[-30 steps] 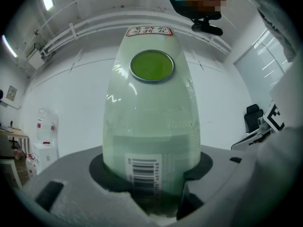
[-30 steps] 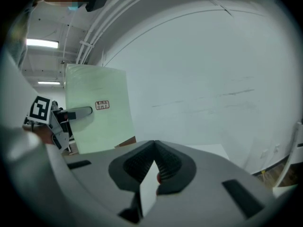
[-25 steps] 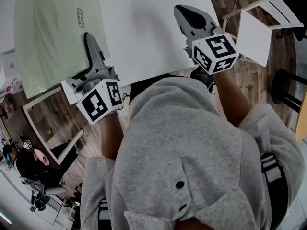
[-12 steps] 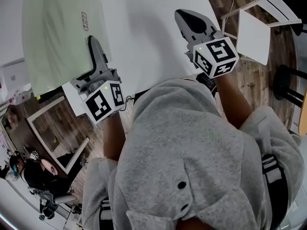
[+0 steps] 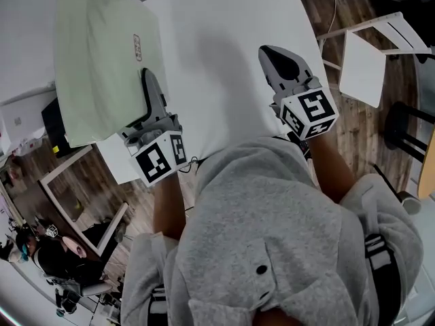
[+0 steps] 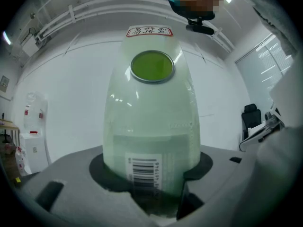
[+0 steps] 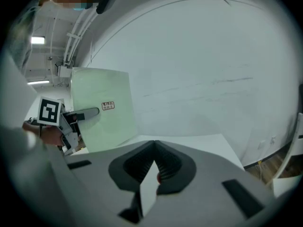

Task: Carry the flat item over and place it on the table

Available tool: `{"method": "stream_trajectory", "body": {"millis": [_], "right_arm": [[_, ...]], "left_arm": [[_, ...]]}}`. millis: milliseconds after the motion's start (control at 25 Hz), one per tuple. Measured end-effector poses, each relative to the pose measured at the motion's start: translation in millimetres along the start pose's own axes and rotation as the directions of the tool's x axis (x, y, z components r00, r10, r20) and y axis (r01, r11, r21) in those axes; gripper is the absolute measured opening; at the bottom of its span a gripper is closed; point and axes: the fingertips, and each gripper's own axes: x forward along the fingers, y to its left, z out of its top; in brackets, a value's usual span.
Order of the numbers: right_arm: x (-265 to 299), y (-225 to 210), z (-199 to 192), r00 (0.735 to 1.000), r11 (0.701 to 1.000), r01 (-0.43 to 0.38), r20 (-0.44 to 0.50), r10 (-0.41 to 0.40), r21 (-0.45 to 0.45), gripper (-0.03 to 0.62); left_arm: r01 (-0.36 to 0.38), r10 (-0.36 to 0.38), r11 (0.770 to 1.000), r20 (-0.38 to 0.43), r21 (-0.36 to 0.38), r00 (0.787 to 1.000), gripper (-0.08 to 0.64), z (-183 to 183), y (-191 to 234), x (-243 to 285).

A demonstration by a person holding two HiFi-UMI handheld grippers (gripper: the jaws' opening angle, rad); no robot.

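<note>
A pale green flat board point(image 5: 102, 66) with a small red-framed label hangs at the left, overlapping the left part of the white table point(image 5: 217, 39). My left gripper point(image 5: 151, 87) is shut on its near edge. In the left gripper view the board point(image 6: 151, 117) rises straight out of the gripper point(image 6: 156, 193), barcode nearest the jaws and a green disc higher up. My right gripper point(image 5: 275, 56) hovers over the table's near right part, jaws together. In the right gripper view point(image 7: 152, 174) only a thin white sliver shows between them; the board point(image 7: 102, 122) is at left.
A white chair point(image 5: 370, 60) stands on the wooden floor right of the table, with a black stool point(image 5: 401, 124) nearer. A white frame point(image 5: 75, 195) and a black box point(image 5: 51, 124) are at the left. Another person sits at the lower left point(image 5: 47, 250).
The left gripper and green board have shifted right, further over the table's left part. The right gripper has drifted slightly right and stays shut.
</note>
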Motion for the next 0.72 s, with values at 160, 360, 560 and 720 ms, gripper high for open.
{"method": "stream_trajectory", "body": {"millis": [160,360,560,720], "right_arm": [[13,-2,-10,0.999,1.000,-0.006,-0.044,0.006,0.009,0.025],[25,0,-23,0.996,1.000,-0.006,-0.094,0.007,0.019,0.025],[35,-2,-36,0.990,0.999,-0.001,-0.139,0.006,0.035,0.025],[42,-2,-43,0.986,0.999,0.001,-0.165,0.005,0.035,0.025]], "left_arm": [[-0.009,0.009,1.000,-0.038,-0.009,0.999,0.281,-19,5,17],[-0.014,0.013,1.000,-0.071,-0.021,0.997,0.281,-41,10,34],[-0.023,0.021,1.000,-0.097,-0.020,0.995,0.281,-63,14,49],[-0.043,0.039,0.998,-0.104,-0.041,0.994,0.281,-78,17,59]]}}
